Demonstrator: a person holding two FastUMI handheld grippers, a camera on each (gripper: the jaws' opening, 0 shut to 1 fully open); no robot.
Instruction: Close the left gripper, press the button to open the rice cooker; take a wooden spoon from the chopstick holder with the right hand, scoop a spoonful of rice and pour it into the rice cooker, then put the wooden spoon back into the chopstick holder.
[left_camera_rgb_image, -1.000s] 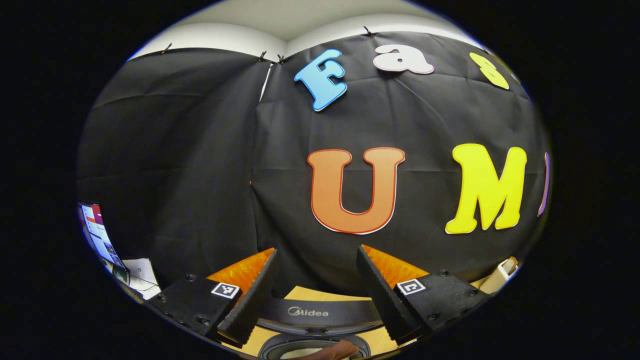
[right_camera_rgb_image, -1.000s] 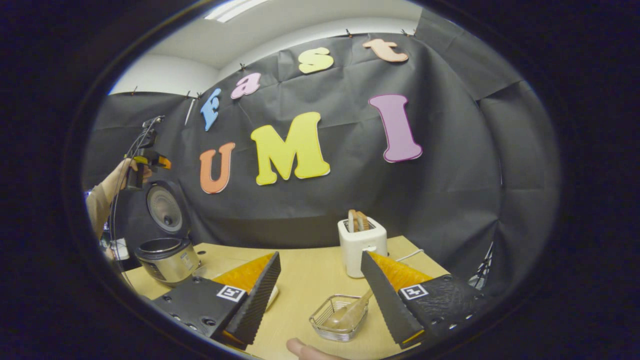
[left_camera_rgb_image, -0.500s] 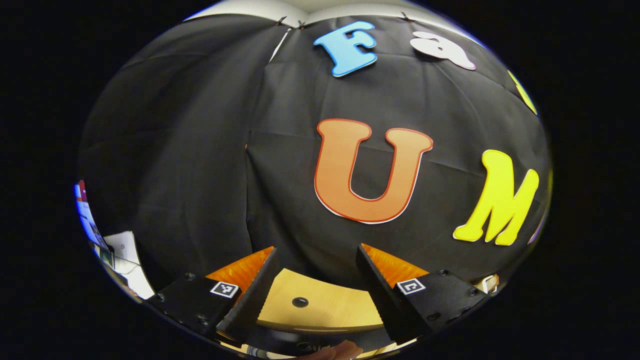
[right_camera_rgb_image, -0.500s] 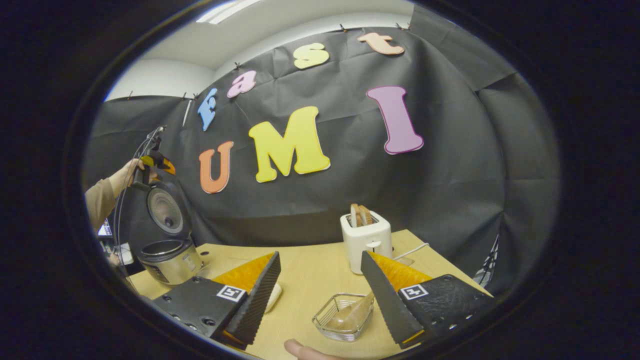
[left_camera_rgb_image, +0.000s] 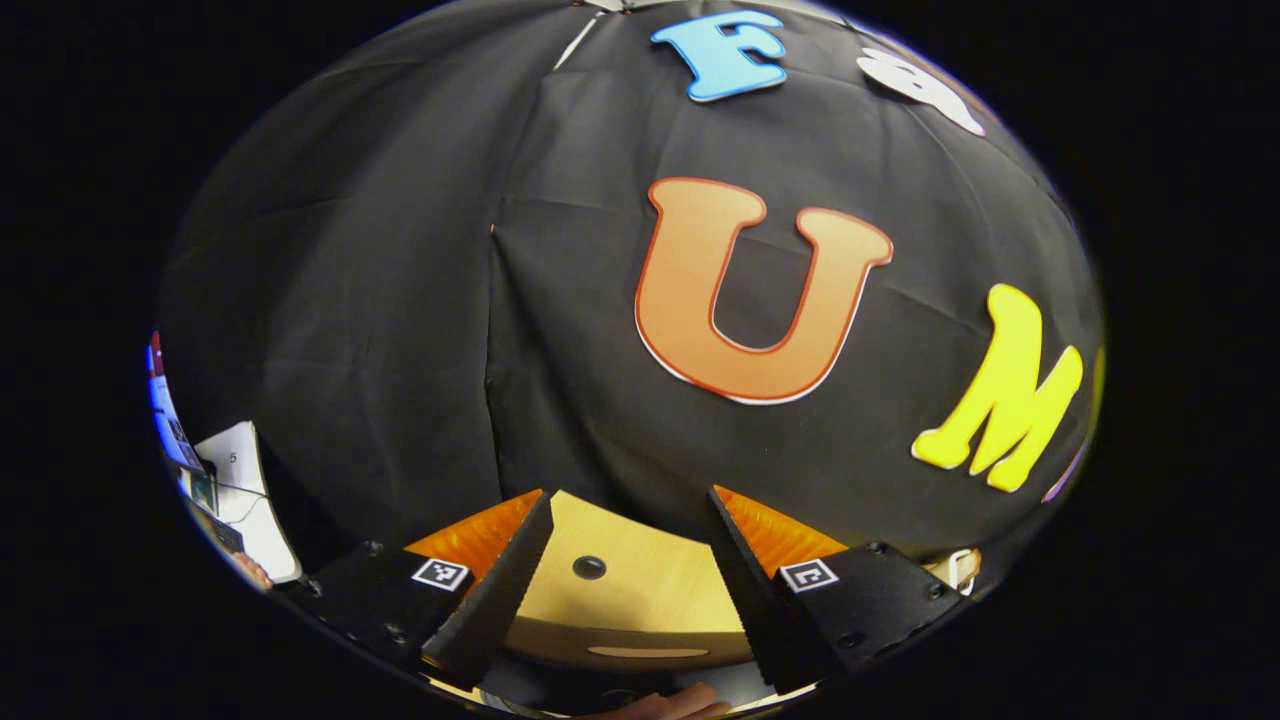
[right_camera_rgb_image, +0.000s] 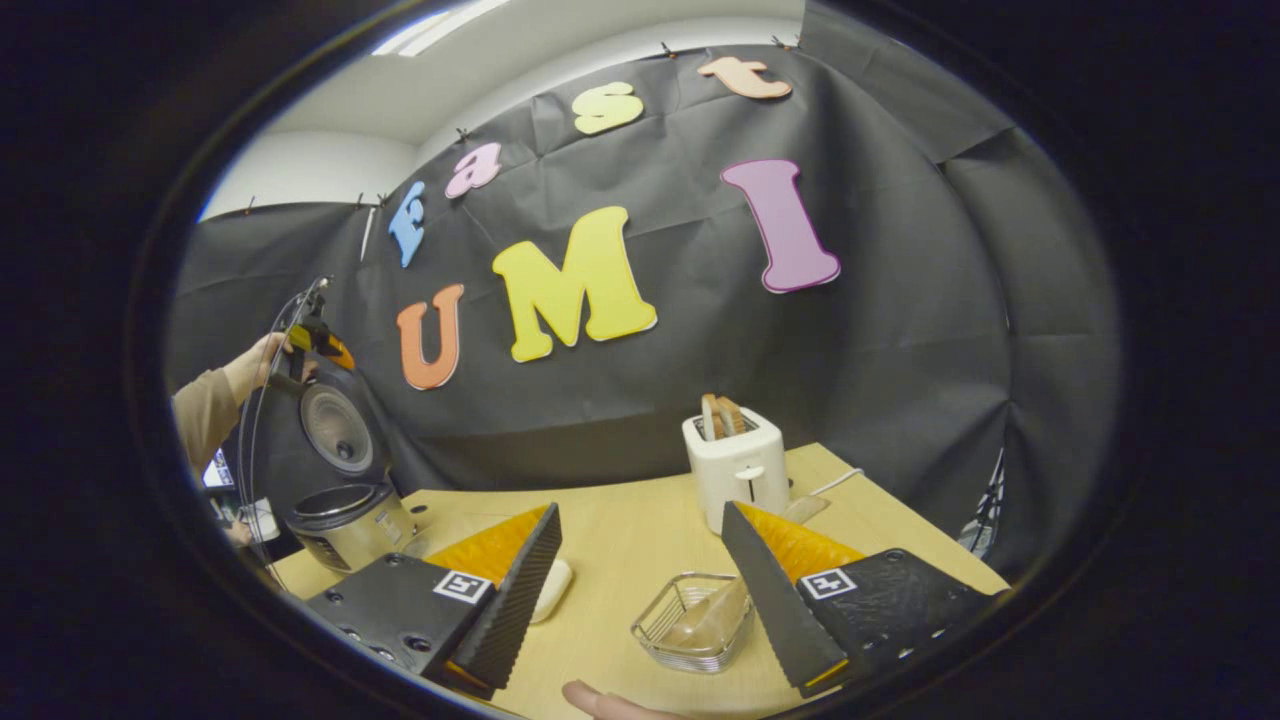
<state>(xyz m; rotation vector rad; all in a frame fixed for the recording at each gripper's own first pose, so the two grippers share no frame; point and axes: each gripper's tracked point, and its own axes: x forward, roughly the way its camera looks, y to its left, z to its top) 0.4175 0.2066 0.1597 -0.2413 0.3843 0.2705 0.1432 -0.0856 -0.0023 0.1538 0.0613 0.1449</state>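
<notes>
Both jaws gape; one rice cooker (right_camera_rgb_image: 350, 520), lid up.

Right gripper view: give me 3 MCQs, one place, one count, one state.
1. Where is the wire basket?
A. on the toaster
B. on the table, nearer the camera than the toaster
C. inside the rice cooker

2. How many toast slices stand in the toaster?
A. none
B. two
C. five

3. The rice cooker lid is
A. open
B. shut
C. lying on the table

Answers: 1 B, the basket sits on the table between the right hand-held gripper's fingers; 2 B, two slices stick out; 3 A, the lid stands raised behind the pot.
</notes>
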